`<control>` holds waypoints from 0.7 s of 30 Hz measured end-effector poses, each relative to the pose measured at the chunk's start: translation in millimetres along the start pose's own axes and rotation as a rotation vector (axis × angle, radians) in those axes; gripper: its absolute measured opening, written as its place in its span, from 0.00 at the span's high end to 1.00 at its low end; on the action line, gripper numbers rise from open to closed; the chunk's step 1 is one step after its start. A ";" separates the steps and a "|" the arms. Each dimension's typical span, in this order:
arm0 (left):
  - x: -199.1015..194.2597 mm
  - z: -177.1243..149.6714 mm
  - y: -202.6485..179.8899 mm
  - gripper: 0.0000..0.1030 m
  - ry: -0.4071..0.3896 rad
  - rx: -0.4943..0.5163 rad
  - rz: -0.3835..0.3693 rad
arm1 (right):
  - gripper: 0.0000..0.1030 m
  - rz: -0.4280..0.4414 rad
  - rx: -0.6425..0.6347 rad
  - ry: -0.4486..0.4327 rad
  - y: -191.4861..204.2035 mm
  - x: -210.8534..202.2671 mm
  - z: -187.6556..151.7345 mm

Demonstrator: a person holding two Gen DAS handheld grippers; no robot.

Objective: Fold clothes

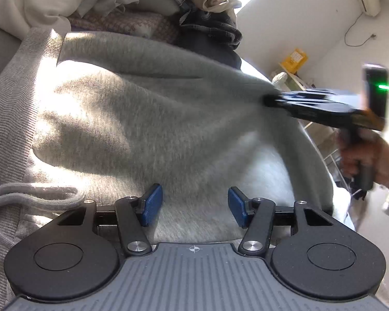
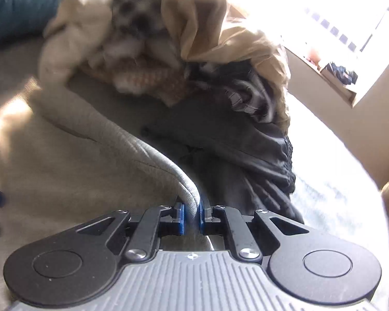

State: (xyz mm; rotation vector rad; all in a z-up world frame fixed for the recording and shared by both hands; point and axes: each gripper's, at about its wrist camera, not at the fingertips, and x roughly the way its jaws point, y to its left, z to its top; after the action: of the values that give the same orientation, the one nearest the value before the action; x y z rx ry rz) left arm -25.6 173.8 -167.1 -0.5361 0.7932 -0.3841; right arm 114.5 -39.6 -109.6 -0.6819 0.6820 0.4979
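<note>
Behind grey sweatshirt, jumbled, perhaps unfolded, clothes pile.

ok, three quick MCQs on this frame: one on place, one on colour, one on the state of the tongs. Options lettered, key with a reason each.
1. Where does the pile of unfolded clothes lie relative to the grey sweatshirt?
A. beyond it
B. under it
C. inside it

2. What colour are the pads of the left tongs?
A. red
B. blue
C. yellow

3. What state are the right tongs in?
A. open, holding nothing
B. shut on a drawstring
C. shut on the grey sweatshirt

Key: 1 A, the pile sits past the sweatshirt's far edge. 2 B, both pads show blue. 3 C, a grey fabric fold is pinched between the pads, and the left view shows them pulling the cloth taut.
</note>
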 end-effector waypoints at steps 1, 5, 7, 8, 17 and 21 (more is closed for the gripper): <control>-0.4 0.1 0.0 0.46 0.002 0.003 0.001 | 0.90 -0.013 -0.024 0.016 4.2 14.4 -1.7; -3.5 1.8 -1.6 0.46 0.010 0.021 0.010 | 0.86 -0.015 -0.035 0.073 10.1 59.0 -17.4; -6.5 4.2 -1.5 0.46 0.013 0.019 0.014 | 0.74 -0.036 -0.023 0.057 4.8 50.6 -17.9; -8.9 6.4 -1.1 0.46 0.007 0.014 0.011 | 0.68 -0.046 -0.017 0.050 2.2 46.5 -18.2; -11.4 30.9 23.0 0.45 -0.097 -0.102 0.082 | 0.26 0.075 0.368 -0.023 -80.2 -22.7 -38.9; -1.5 29.8 26.4 0.45 -0.091 -0.095 0.128 | 0.25 0.019 0.523 0.019 -111.9 -47.8 -65.0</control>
State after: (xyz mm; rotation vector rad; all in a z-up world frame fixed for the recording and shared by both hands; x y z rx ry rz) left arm -0.8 204.9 -164.4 -0.5844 0.7559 -0.2027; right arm 124.9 -170.8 -68.3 -0.1885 0.7971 0.3091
